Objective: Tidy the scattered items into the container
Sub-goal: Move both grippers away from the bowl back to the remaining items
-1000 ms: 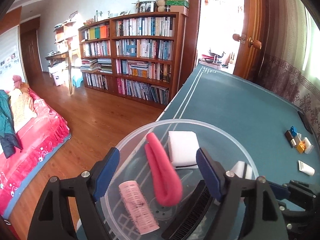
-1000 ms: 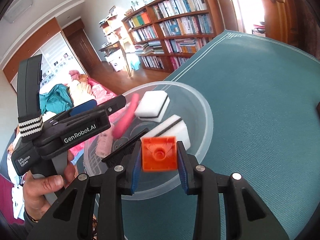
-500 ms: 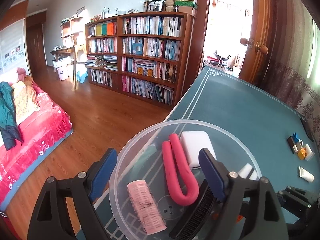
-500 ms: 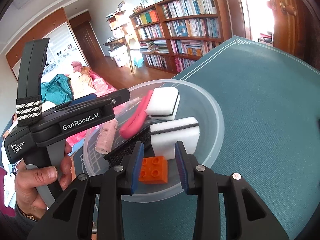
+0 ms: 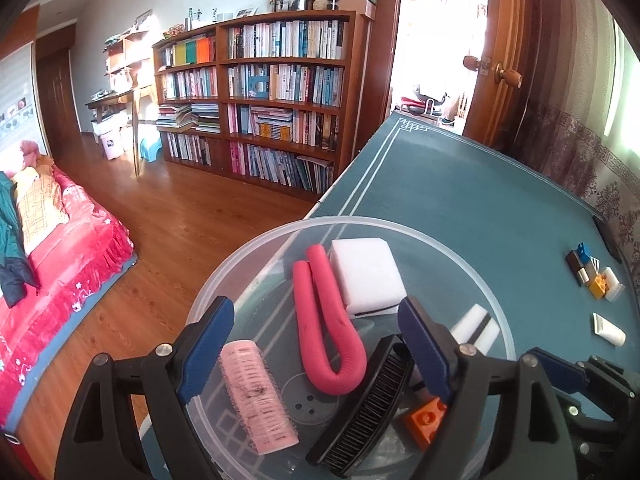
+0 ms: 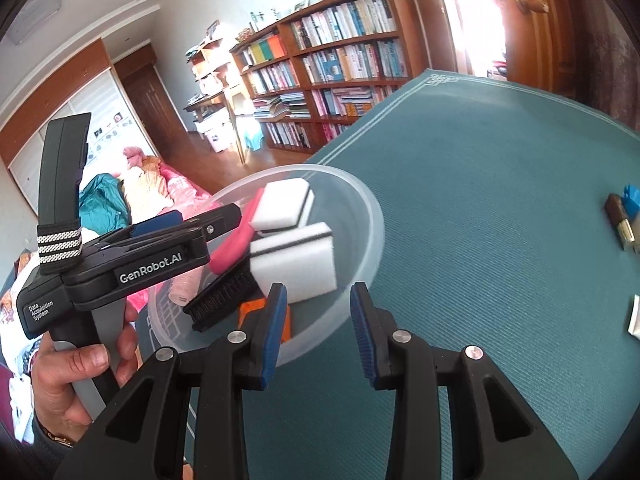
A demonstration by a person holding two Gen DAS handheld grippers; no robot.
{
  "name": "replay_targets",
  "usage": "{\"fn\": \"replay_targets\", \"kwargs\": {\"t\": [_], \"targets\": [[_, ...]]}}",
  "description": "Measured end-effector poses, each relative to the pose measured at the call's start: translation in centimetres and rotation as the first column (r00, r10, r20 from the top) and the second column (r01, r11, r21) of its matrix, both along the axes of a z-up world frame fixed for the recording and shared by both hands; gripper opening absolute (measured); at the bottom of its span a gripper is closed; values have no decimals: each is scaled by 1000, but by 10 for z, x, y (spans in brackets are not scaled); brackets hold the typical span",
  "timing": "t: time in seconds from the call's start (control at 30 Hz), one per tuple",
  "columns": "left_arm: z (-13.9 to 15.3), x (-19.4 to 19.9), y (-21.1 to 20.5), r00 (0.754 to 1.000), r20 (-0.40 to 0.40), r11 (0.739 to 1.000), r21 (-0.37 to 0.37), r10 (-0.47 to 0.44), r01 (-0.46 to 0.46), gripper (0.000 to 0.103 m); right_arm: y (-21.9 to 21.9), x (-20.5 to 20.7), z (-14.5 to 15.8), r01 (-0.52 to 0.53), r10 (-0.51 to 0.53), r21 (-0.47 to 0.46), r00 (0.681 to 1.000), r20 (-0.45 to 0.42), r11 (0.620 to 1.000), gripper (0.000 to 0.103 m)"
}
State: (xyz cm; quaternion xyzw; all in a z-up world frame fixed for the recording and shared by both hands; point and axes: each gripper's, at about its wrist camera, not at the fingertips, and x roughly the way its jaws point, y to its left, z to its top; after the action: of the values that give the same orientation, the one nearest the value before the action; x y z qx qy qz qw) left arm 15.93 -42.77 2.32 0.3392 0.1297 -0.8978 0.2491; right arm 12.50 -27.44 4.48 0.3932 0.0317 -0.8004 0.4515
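Bowl (image 5: 400, 226): clear plastic, at the near corner of my green table (image 5: 460, 184), part of it hanging past the edge over the wood floor (image 5: 172, 216).

Contents, as I count them in the left view:
- pink roller (image 5: 258, 396), lying flat;
- red foam curler (image 5: 330, 320), bent into a U;
- black brush (image 5: 364, 406), bristles up;
- white sponge (image 5: 366, 272) against the far wall;
- second sponge (image 5: 478, 326), partly behind my left finger;
- orange brick (image 5: 424, 420), on the bottom beside the brush.

Left tool (image 5: 316, 354): spread wide over the bowl, nothing between its fingers. A hand (image 6: 76, 376) holds its grip, seen in the right view only.

Right tool (image 6: 318, 330): released, empty, at the bowl's near rim; its left finger covers part of the brick there.

Still out on the table, well apart from the bowl:
- a cluster of small blocks (image 5: 594, 274), blue, dark, yellow and white;
- a white tube (image 5: 608, 330) nearer to me.
The right view cuts most of these off at its edge.

Surroundings: bookcase (image 5: 280, 92), red bed (image 5: 52, 264), open door (image 5: 504, 52). Nothing lies between bowl and blocks.
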Motion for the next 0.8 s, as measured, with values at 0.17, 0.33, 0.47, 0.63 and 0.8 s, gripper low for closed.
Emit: {"fn": "replay_targets", "kwargs": {"t": [0.17, 0.33, 0.47, 0.63, 0.8], "targets": [[0, -5, 12, 1000, 14, 1000, -15, -26, 26, 87, 13, -6, -1, 44, -43, -14, 999, 21, 999, 50], [4, -7, 23, 999, 27, 997, -56, -45, 47, 88, 26, -13, -2, 97, -96, -35, 994, 45, 995, 59], [6, -9, 33, 998, 25, 995, -74, -64, 66, 100, 37, -21, -7, 135, -131, -38, 988, 77, 990, 59], [10, -15, 49, 995, 33, 988, -119, -94, 97, 103, 50, -27, -12, 184, -180, -40, 979, 100, 982, 59], [13, -23, 63, 991, 46, 981, -143, -128, 133, 103, 66, -34, -14, 225, -218, -53, 969, 120, 973, 59]]}}
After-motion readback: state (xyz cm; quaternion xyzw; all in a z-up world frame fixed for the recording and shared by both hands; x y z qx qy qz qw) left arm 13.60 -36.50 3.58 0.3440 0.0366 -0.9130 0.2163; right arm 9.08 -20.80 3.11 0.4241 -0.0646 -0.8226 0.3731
